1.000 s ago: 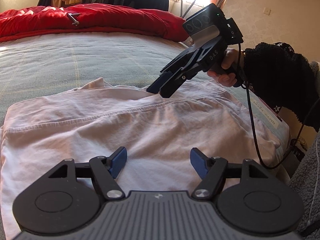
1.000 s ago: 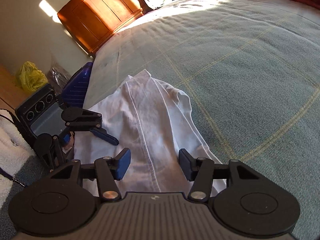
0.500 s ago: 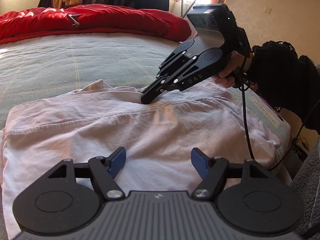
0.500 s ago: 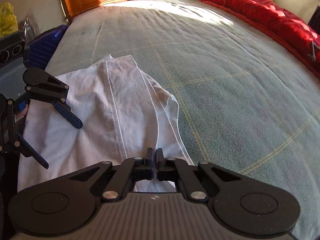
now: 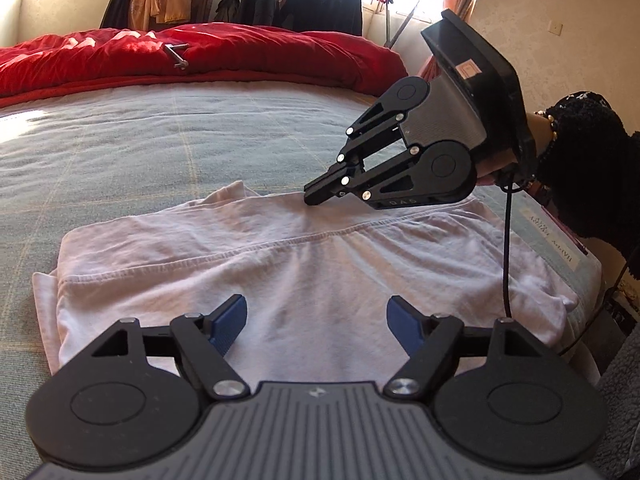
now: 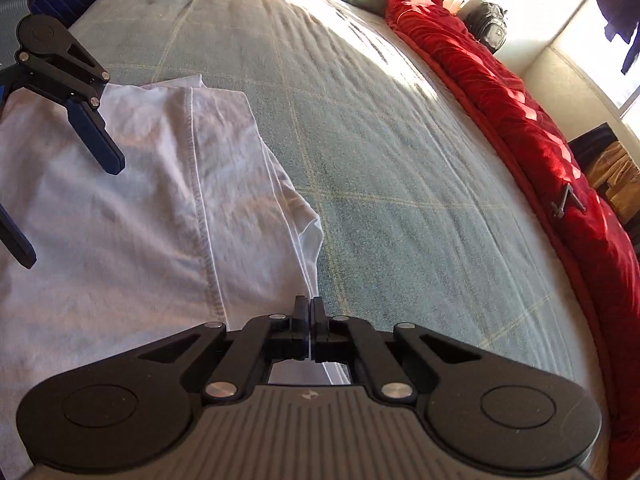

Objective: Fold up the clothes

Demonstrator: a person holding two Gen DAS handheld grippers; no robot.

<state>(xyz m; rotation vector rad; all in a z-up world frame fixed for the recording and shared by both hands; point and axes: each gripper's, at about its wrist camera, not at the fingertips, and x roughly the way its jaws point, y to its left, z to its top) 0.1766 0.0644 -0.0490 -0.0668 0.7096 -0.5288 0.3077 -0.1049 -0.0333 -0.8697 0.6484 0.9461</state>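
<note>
One white garment (image 5: 304, 276) lies partly folded on the grey-green bedspread (image 5: 160, 140), near the bed's edge, with one red duvet (image 5: 200, 52) behind it. There are two grippers. On the right gripper (image 5: 314, 196) the letters "DAS" can be read, upside down. Its jaws are clenched – the tip sits at the garment's far fold, but whether cloth is pinched I cannot tell. The left gripper (image 5: 316, 322) hovers over the garment with jaws wide apart – it grasps nothing.
</note>
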